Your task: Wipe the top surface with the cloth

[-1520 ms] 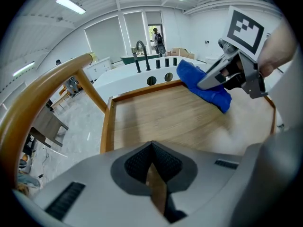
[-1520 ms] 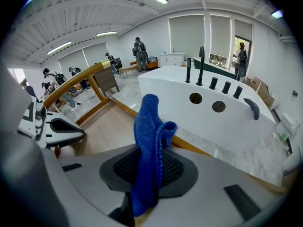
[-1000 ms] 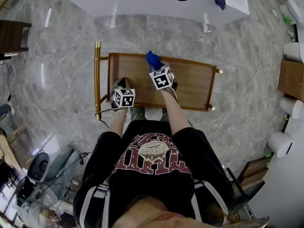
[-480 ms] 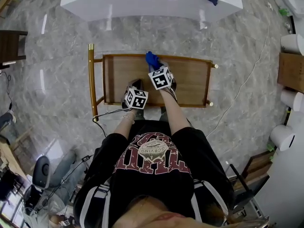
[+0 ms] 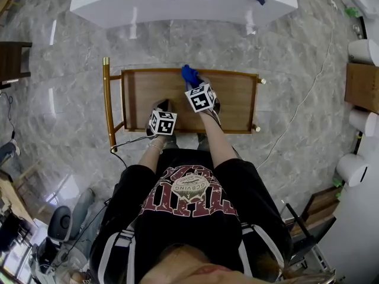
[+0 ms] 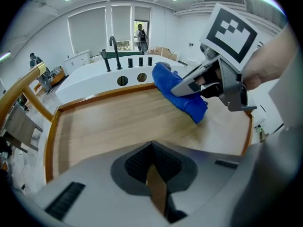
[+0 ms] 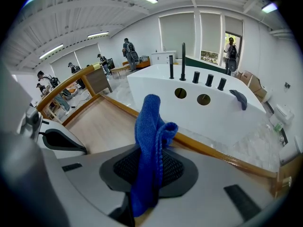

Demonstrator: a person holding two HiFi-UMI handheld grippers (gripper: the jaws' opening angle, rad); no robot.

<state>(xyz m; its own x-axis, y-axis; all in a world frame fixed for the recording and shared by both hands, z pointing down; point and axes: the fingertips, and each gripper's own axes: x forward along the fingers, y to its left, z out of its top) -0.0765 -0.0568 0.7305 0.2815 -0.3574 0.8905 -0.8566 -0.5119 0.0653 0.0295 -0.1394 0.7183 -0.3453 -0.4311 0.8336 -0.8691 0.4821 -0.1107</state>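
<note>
Wood counter top (image 5: 231, 99): right tongs (image 7: 144, 183), clamped on the blue cloth (image 7: 150, 126), should press it flat; left tongs (image 6: 154, 183) closed, empty

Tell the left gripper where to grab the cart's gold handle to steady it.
Probably best to grip the gold handle at mid-length, from its outer left side, jaws across the bar: it is a slim straight rail standing clear of the wooden top. The left gripper, shut and empty, is nearest; the right gripper holds the cloth.
</note>
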